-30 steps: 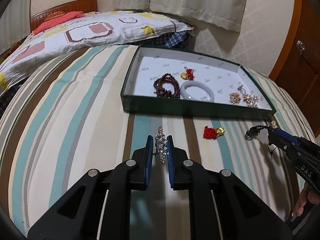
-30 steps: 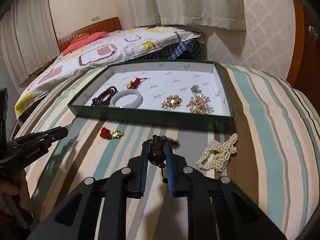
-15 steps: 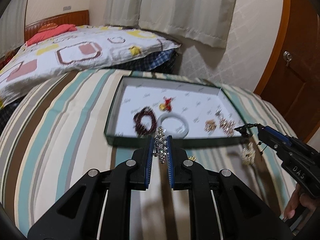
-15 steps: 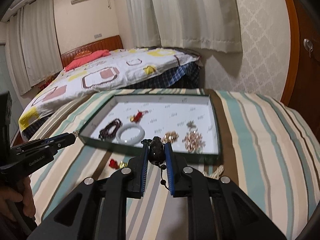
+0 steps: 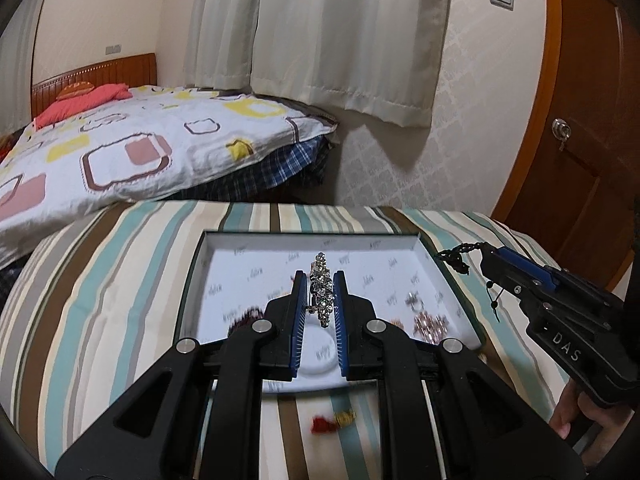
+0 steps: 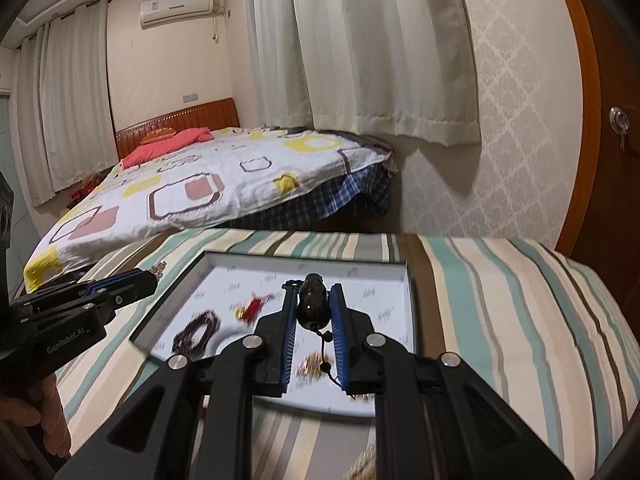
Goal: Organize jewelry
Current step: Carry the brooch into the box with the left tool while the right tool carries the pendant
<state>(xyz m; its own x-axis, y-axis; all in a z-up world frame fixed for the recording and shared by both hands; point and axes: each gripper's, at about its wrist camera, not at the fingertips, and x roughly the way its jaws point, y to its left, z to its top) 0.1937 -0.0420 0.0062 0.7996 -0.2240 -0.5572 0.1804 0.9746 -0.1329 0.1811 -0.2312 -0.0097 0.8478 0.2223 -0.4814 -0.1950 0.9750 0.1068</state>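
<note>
Left gripper: I've got its fingers clamped narrow on the rhinestone piece, held up over the open tray on the striped bed. Right gripper: fingers pinched on a dark bead pendant, cord dangling, also above the tray (contents blurred). In the tray I see a dark bead bracelet, a white bangle and a red charm. Another red charm lies on the bed just off the tray's near edge.
</note>
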